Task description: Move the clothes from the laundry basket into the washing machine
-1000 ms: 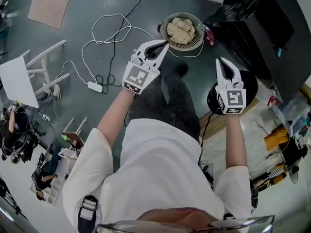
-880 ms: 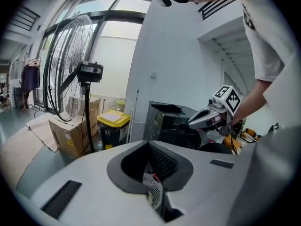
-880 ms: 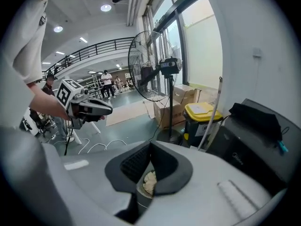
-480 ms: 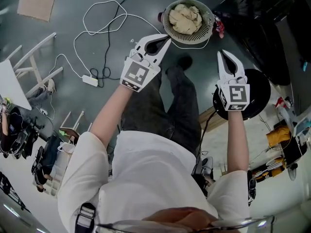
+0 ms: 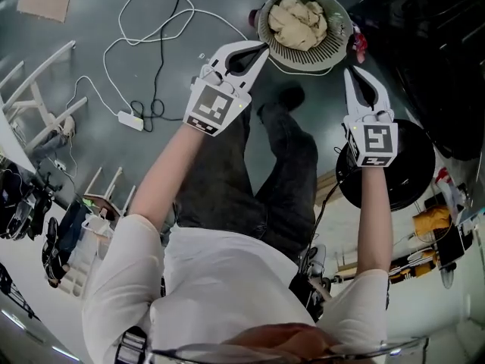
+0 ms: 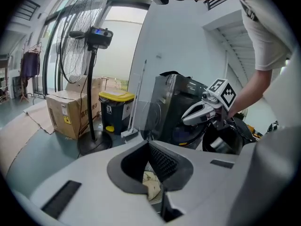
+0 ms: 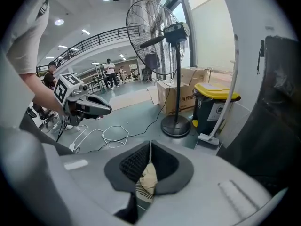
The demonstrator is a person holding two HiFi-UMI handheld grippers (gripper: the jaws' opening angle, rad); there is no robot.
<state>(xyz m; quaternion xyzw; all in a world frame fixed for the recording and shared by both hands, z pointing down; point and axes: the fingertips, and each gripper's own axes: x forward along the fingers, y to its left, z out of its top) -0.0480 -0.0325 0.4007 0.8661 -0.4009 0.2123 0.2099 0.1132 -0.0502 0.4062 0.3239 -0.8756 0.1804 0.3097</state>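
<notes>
Clothes (image 5: 299, 21): one cream heap, lying in the one laundry basket (image 5: 339, 45) on the grey floor. Head view gives me the whole basket from above; each gripper view shows only a sliver of cloth and weave past its own jaws. Left gripper (image 5: 262, 49): jaws pinched together, nothing in them, tip at the basket's left rim. Right gripper (image 5: 353, 71): jaws likewise closed and empty, tip just beside the lower right rim. Dark bulk (image 5: 424, 44) crowds the basket's right side; open floor lies to the left, crossed by one white power strip (image 5: 130, 120) and its looping cable. Both gripper views show one standing fan (image 7: 164, 36) and one yellow-lidded bin (image 7: 214, 105)
</notes>
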